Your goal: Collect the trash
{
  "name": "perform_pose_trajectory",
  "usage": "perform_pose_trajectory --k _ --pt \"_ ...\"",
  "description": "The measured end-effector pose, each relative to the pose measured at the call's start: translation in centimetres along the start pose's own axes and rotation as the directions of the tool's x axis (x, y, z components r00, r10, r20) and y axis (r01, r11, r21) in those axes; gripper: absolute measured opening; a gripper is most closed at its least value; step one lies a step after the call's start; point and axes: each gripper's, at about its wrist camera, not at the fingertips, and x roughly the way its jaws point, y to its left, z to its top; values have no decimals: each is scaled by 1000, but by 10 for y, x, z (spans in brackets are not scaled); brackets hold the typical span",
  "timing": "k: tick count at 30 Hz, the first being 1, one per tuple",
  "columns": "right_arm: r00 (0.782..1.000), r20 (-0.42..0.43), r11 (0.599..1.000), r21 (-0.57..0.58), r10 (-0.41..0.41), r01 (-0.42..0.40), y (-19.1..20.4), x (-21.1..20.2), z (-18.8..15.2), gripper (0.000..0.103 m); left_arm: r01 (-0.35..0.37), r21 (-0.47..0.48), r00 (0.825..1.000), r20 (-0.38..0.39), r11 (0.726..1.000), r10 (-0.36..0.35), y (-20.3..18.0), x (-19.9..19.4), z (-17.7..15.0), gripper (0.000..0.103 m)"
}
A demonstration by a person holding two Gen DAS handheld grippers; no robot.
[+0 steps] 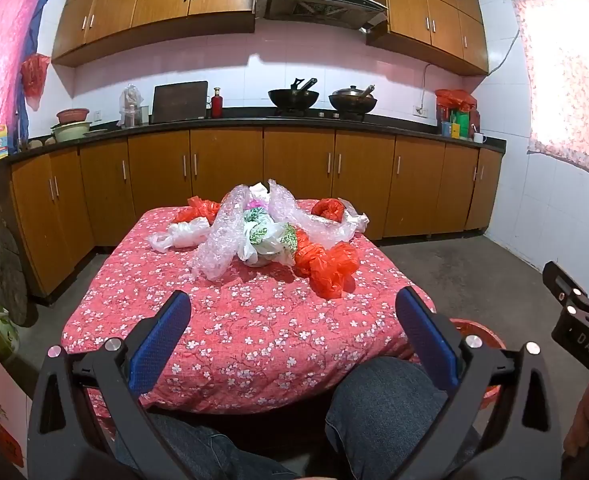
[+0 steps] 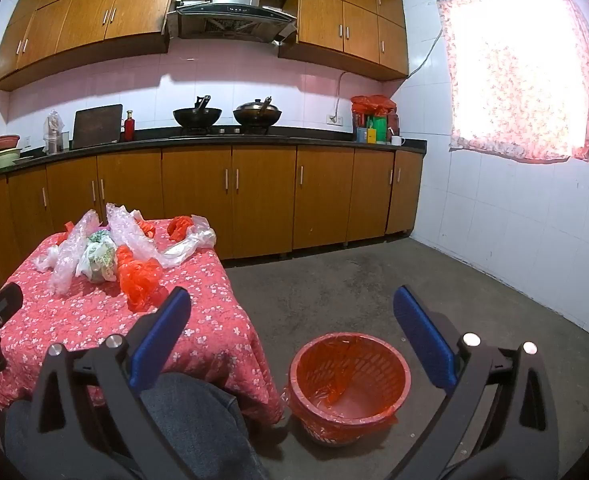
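A pile of trash lies on the far half of a table with a red floral cloth (image 1: 230, 328): bubble wrap (image 1: 222, 240), a white and green bag (image 1: 266, 240), a white bag (image 1: 178, 236) and red plastic bags (image 1: 326, 264). The pile also shows in the right wrist view (image 2: 102, 256). A red trash basket (image 2: 348, 384) lined with a red bag stands on the floor right of the table. My left gripper (image 1: 292, 316) is open and empty above the table's near edge. My right gripper (image 2: 292, 316) is open and empty, over the floor above the basket.
The person's knees in jeans (image 1: 378, 396) sit at the table's near edge. Brown kitchen cabinets (image 1: 294, 176) and a counter with two woks (image 1: 294, 98) run behind the table. A tiled wall with a curtained window (image 2: 522, 72) is on the right. The floor (image 2: 374, 280) is bare concrete.
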Motion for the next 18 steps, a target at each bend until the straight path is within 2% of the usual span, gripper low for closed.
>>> perform_pose_trajectory --k 18 --pt "1000 -2 1000 0 1 -1 1 0 0 99 1 -4 1000 -3 1000 -1 0 0 0 101"
